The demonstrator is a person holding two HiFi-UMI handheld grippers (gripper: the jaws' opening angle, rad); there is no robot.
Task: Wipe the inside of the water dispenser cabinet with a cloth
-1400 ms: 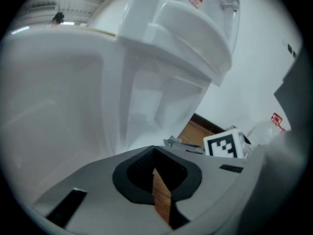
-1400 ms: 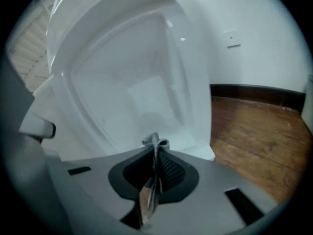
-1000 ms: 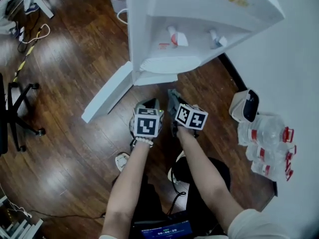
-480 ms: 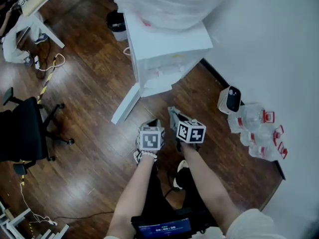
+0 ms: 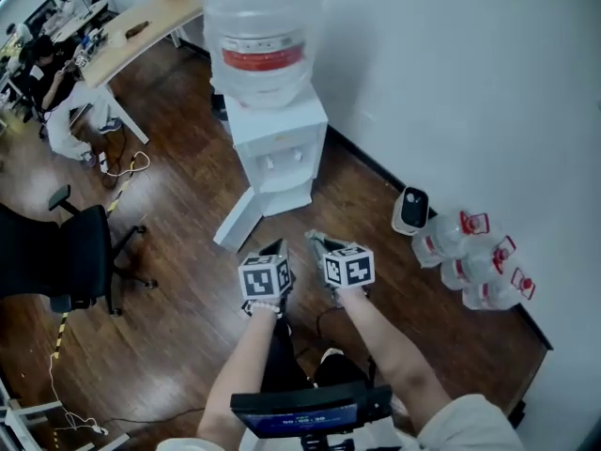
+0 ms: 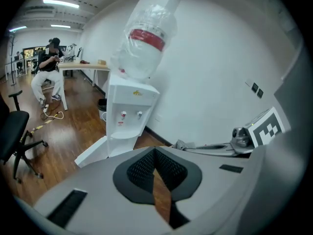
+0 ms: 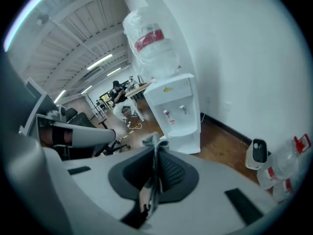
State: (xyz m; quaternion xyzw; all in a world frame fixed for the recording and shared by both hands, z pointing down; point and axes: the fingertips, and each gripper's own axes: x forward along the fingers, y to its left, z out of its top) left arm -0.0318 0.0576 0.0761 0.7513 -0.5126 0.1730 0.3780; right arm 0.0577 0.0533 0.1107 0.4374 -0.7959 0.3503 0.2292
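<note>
The white water dispenser [image 5: 278, 150] stands against the wall with a large bottle [image 5: 255, 43] on top. Its low cabinet door [image 5: 238, 218] hangs open toward the floor on the left. Both grippers are held side by side well in front of it, apart from it. My left gripper [image 5: 274, 249] [image 6: 155, 152] is shut with nothing in it. My right gripper [image 5: 315, 241] [image 7: 156, 151] is shut on a grey cloth [image 7: 152, 142], which sticks out past the tips. The inside of the cabinet is hidden from here.
A black office chair [image 5: 68, 252] stands at the left. A small white appliance [image 5: 410, 210] and several empty water bottles [image 5: 475, 261] sit by the wall at the right. A desk [image 5: 141, 24] and a seated person [image 6: 47, 76] are far behind. Cables [image 5: 120, 172] lie on the floor.
The view has pulled back and up from the dispenser. Both grippers are now farther from the open cabinet. The right gripper still holds the cloth.
</note>
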